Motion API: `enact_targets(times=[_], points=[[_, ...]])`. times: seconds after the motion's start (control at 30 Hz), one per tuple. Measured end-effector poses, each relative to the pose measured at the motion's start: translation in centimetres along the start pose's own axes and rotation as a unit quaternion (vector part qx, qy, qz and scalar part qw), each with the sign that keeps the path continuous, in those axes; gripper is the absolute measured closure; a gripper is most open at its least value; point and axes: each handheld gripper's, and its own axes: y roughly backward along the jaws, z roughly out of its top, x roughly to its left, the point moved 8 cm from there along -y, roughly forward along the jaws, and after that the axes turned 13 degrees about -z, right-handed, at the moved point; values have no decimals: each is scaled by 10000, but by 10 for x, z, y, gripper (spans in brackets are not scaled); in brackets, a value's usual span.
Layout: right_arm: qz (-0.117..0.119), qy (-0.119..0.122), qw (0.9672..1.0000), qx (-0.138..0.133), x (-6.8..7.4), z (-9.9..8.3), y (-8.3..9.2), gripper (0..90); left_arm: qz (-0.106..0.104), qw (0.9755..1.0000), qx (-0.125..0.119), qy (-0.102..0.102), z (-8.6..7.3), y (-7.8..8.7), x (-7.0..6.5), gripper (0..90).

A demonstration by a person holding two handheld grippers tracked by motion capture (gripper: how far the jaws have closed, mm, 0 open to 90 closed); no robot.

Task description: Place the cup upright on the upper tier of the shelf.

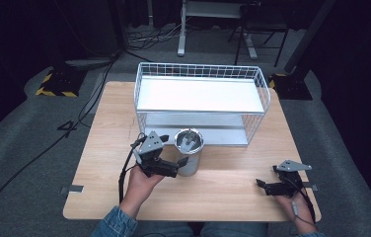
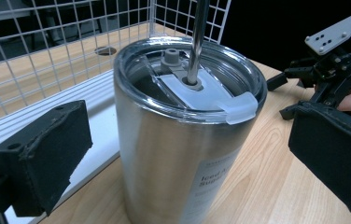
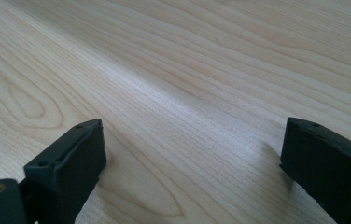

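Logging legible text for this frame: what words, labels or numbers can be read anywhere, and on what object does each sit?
"Iced" above "Suga": partial words on the pale label low on the steel tumbler in the left gripper view, cut off at the label's curve.
A line of smaller print above them on the same label: too blurred to read.
High view: no readable text on the tumbler, wire rack or table.
Right gripper view: bare wood, no text.

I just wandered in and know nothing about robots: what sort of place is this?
Probably a lab or studio for recording handling demonstrations, not a home. A person holds a black cabled left gripper beside a steel lidded tumbler on a pale wooden table, with dark curtains and floor cables around.
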Motion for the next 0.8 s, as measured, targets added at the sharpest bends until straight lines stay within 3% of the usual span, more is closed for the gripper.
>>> enact_targets(times=[0.33, 0.8], points=[[-4, -15, 10000, 0, 0, 0, 0, 73, 76, 9997, 198, -89, -6, -22, 4, 0], [-7, -14, 10000, -2, 0, 0, 0, 76, 7, 9999, 131, 26, -10, -42, 12, 0]])
